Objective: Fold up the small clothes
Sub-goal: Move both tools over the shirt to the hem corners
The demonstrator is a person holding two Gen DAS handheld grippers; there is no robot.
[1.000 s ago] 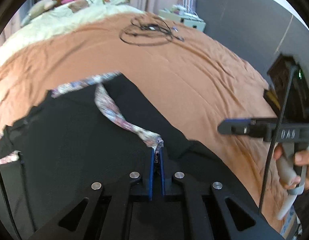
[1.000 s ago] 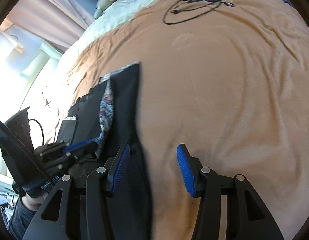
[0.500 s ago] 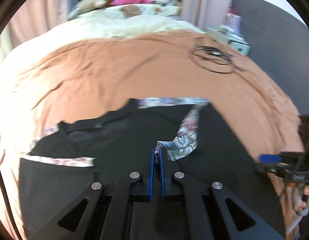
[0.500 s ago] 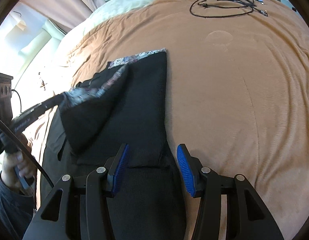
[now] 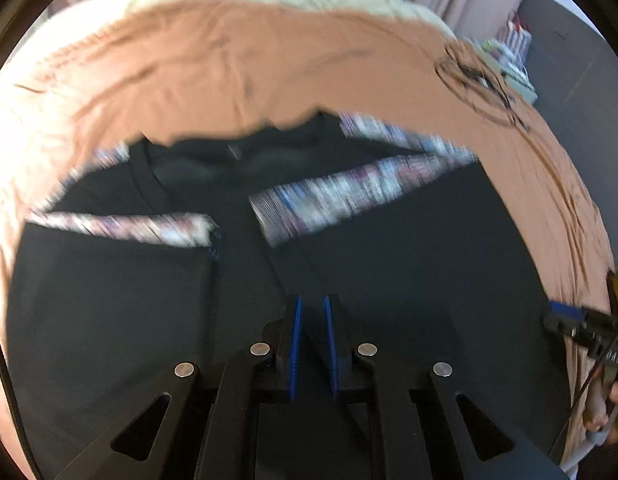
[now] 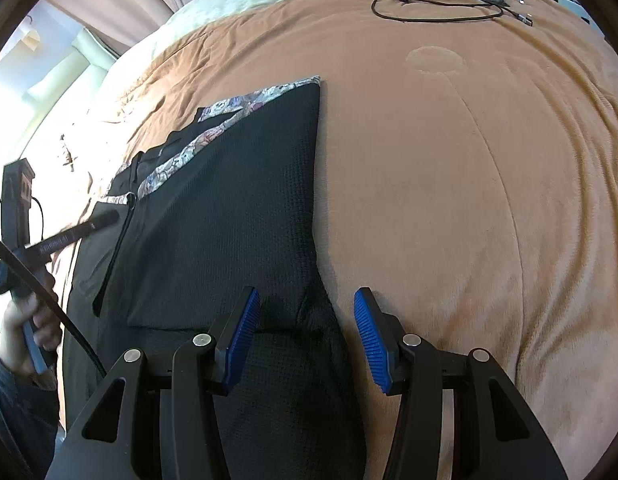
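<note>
The black top with patterned sleeve cuffs lies flat on the orange bedspread, long axis running away from both tongs. Left tongs have just been opening, nothing between them. Right tongs, spread and empty, straddle its right edge, nearest for the next fold.

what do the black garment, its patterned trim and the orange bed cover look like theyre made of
Black garment: looks like a matte waffle-textured knit, judging by its fine grid of dimples. Patterned trim: a smoother printed floral fabric; the fibre cannot be told. Orange bed cover: seems a soft plush or fleece, with a short nap, stitched seams and a pressed ring mark.
</note>
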